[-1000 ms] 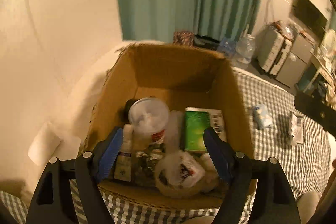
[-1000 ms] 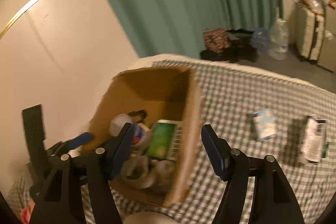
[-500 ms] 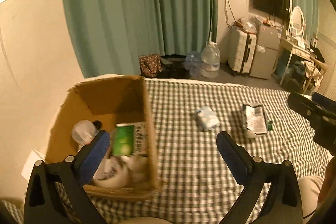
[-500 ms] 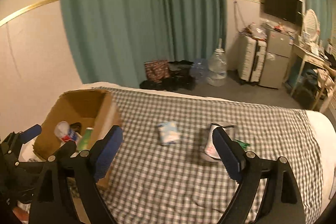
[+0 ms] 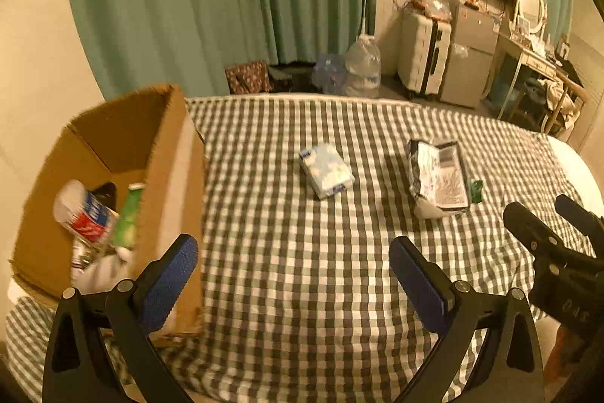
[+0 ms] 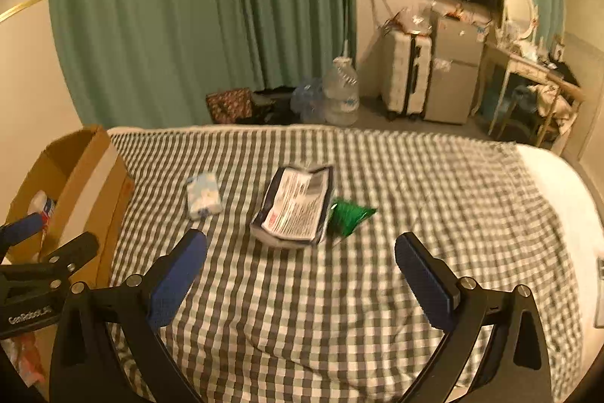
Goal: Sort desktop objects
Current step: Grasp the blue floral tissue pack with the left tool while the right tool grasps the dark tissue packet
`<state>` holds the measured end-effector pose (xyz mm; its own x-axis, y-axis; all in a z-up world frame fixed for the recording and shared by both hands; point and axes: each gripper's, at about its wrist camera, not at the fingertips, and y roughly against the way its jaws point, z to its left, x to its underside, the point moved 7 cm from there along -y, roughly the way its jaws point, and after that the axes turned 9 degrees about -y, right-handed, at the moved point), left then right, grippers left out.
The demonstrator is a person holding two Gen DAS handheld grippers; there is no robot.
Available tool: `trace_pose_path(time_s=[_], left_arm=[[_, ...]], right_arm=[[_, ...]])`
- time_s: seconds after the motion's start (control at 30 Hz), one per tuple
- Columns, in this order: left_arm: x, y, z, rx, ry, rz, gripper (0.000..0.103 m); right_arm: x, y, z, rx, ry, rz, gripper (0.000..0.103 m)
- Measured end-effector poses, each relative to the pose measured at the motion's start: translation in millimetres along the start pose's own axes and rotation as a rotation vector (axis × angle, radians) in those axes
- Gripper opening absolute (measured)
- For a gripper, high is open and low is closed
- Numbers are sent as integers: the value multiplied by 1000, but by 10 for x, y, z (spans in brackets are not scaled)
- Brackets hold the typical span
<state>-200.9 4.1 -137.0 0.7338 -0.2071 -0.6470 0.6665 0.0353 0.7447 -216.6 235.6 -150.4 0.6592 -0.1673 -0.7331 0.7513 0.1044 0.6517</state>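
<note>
On the checked cloth (image 6: pixel 339 308) I count three loose things: one pale blue tissue pack (image 5: pixel 326 175), one flat printed pouch (image 6: pixel 296 206), and one small green wrapper (image 6: pixel 349 212) touching the pouch's edge. One cardboard box (image 5: pixel 170 176) stands at the left edge of the cloth; inside it I can make out one cup with a red and blue label (image 5: pixel 85 216) and one green carton (image 5: pixel 126 218), and the rest of its contents are too jumbled to count.
</note>
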Motion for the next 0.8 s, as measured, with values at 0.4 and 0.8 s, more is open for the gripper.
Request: trace_pose_path(time_s=[0.4,0.8], left_arm=[[-130,-933,-88,24,111,109,103],[-370,-1579,-133,34,184,150,103]], right_arm=[[29,-770,18,-15,-44,73,100],[51,-1480,28,60,-16,176,100]])
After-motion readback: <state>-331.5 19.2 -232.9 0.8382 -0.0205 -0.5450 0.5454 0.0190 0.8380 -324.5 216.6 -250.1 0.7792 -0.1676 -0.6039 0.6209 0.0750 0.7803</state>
